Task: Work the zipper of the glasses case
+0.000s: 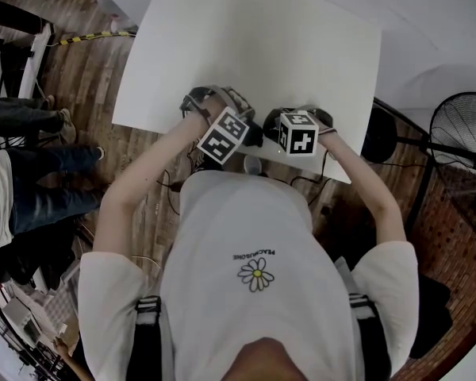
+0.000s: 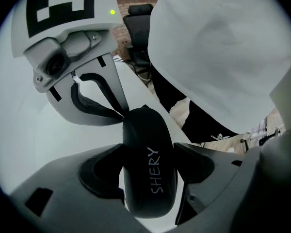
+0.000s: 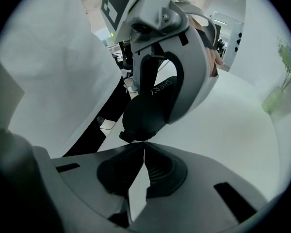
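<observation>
A black zip-up glasses case (image 2: 150,174) with "SHERY" printed on it lies between the left gripper's (image 2: 150,165) jaws, which are shut on its two long sides. In the right gripper view the case (image 3: 144,111) hangs at the near edge of the white table (image 3: 223,130). The right gripper (image 3: 143,143) is shut, its tips meeting at the case's end by the small zipper pull (image 3: 126,136). Seen from the left gripper, the right gripper (image 2: 122,114) pinches the case's far end. From the head view both marker cubes (image 1: 222,136) sit side by side and hide the jaws.
The white table (image 1: 246,46) stretches away from the person. A standing fan (image 1: 460,141) and a black stool (image 1: 378,133) are on the right. Bystanders' legs (image 1: 32,173) are on the left. A potted plant (image 3: 281,89) stands at the table's far side.
</observation>
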The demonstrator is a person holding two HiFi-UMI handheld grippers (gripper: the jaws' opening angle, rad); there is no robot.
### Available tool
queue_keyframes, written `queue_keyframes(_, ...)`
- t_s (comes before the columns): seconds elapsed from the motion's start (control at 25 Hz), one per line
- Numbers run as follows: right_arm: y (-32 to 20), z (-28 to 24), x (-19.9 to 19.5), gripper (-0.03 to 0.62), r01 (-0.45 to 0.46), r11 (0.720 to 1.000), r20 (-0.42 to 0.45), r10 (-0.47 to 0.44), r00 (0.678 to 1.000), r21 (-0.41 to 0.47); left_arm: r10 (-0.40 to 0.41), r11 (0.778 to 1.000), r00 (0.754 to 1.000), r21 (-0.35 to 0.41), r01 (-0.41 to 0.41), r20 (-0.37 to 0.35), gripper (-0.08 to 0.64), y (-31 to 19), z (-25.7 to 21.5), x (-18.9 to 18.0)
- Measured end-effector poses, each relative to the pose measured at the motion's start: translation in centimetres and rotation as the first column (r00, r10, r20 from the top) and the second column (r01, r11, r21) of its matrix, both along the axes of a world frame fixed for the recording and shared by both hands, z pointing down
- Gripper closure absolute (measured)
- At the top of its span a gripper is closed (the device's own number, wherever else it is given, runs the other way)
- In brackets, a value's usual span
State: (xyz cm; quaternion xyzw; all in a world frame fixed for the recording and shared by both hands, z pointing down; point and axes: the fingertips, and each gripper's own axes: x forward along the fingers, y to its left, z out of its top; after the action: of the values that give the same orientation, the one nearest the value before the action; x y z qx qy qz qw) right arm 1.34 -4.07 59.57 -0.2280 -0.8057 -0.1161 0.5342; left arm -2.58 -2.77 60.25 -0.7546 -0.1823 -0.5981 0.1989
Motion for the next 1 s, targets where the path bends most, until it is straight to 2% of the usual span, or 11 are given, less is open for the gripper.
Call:
queue_keyframes(0.28, -0.2, 0.3, -0.1, 0.581, -0.109, 0.994, 0.036, 0.11, 0.993, -0.025, -0.026, 1.0, 1.0, -0.01, 0.026, -0.004, 0.23, -0.1, 0.1, 0.1)
queue_keyframes(0.44, -0.2, -0.3, 0.0, 0.584, -0.126, 0.992, 0.068, 0.125, 0.99, 0.024, -0.13, 0.991, 0.992, -0.028, 0.13, 0.0, 0.23, -0.5, 0.2, -0.1)
queue_keyframes(0.64, 0.3, -0.5, 0.4, 0.584, -0.109, 0.99, 0.046, 0.106, 0.993, 0.084, -0.24, 0.968, 0.969, -0.095, 0.234, -0.062, 0.23, -1.2, 0.2, -0.4)
queue_keyframes(0.72, 1.1, -0.4, 0.9, 0.584, -0.084, 0.992, 0.03, 0.082, 0.996, 0.096, -0.295, 0.952, 0.953, -0.113, 0.285, -0.076, 0.23, -1.6, 0.1, -0.3)
queue_keyframes(0.8, 1.5, -0.4, 1.0, 0.584, -0.101, 0.989, 0.034, 0.097, 0.995, 0.112, -0.363, 0.926, 0.929, -0.135, 0.351, -0.071, 0.23, -2.2, 0.1, -0.1)
queue_keyframes(0.88, 1.4, -0.4, 0.6, 0.584, -0.179, 0.977, 0.052, 0.174, 0.983, 0.119, -0.428, 0.897, 0.901, -0.151, 0.414, -0.067, 0.23, -2.8, 0.0, -0.1)
queue_keyframes(1.0, 1.2, -0.4, -0.3, 0.584, -0.361, 0.929, 0.096, 0.353, 0.931, 0.079, -0.516, 0.85, 0.854, -0.166, 0.5, -0.065, 0.23, -3.4, -0.2, -0.3)
